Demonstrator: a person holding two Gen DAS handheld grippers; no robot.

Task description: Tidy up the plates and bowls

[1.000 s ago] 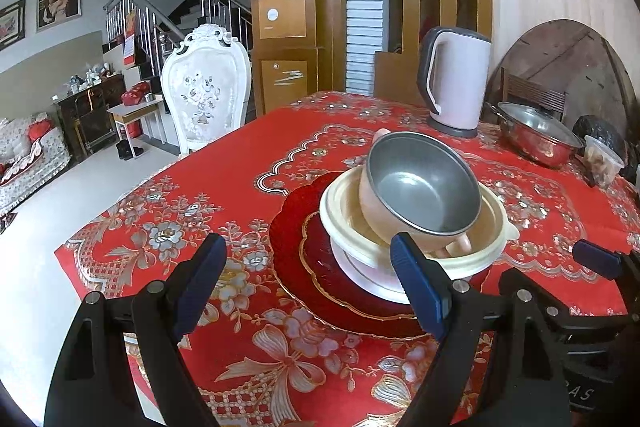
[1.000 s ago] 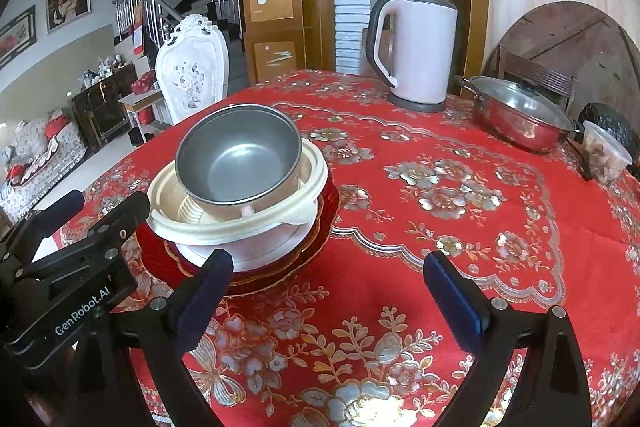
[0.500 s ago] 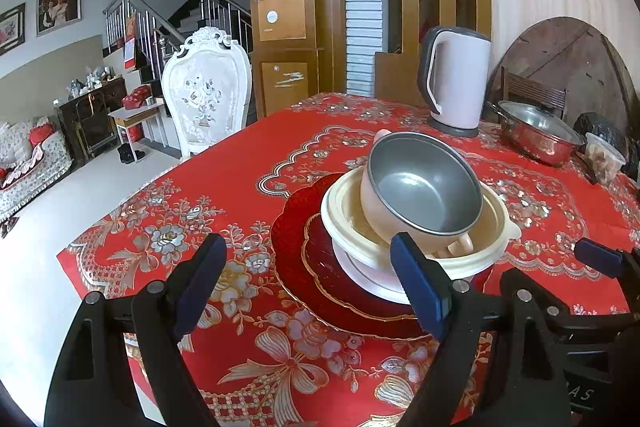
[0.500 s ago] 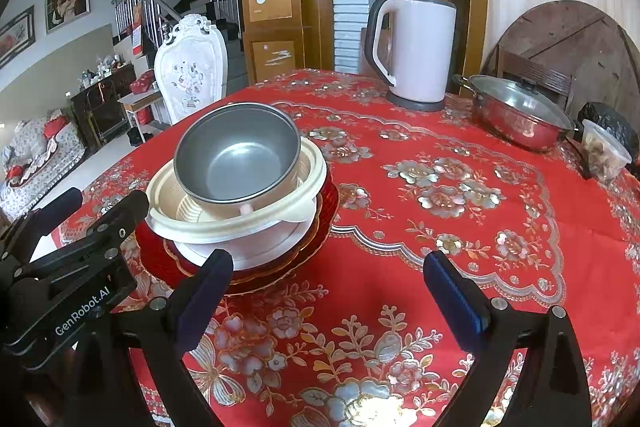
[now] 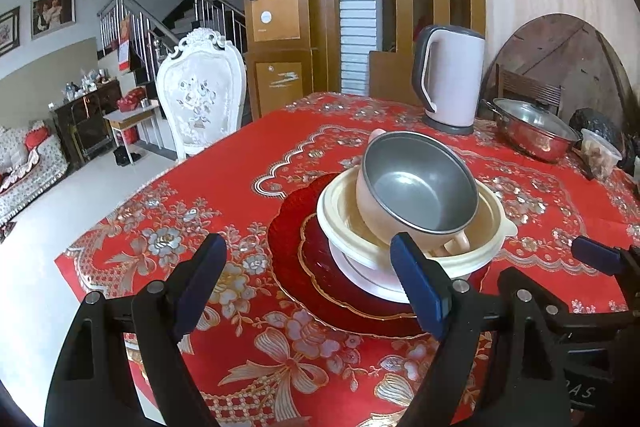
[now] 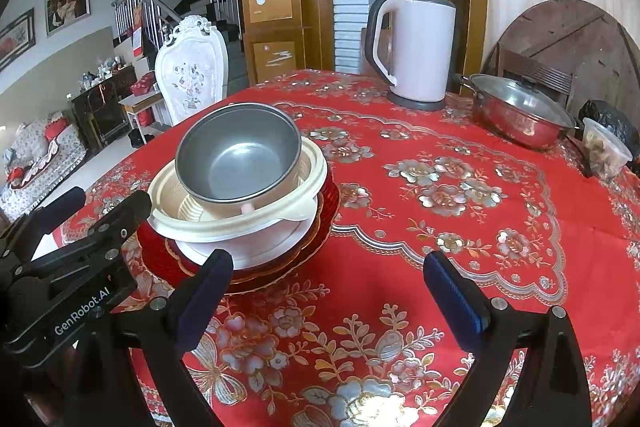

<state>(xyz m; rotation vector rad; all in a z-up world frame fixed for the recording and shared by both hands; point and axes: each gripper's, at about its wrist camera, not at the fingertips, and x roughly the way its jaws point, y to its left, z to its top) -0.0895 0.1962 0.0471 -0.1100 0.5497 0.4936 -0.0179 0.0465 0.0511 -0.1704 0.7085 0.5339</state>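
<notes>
One stack stands on the red tablecloth. At the bottom lie two red plates [image 5: 316, 267] [image 6: 320, 223], then a white plate [image 5: 360, 277] [image 6: 256, 251], then a cream bowl [image 5: 340, 203] [image 6: 308, 179]. On top, tilted, rests a pink bowl with a grey metal inside [image 5: 420, 183] [image 6: 236, 155]. My left gripper [image 5: 310, 281] is open, close in front of the stack, empty. My right gripper [image 6: 334, 301] is open to the right of the stack's near side, empty.
A white kettle [image 6: 416, 55] stands at the back of the table. A lidded steel pot [image 6: 520, 119] and a plastic tub [image 6: 604, 151] are at the far right. A white chair [image 5: 200, 99] stands beyond the table's left edge.
Both grippers have drifted only slightly; the stack and the grippers' opening are unchanged.
</notes>
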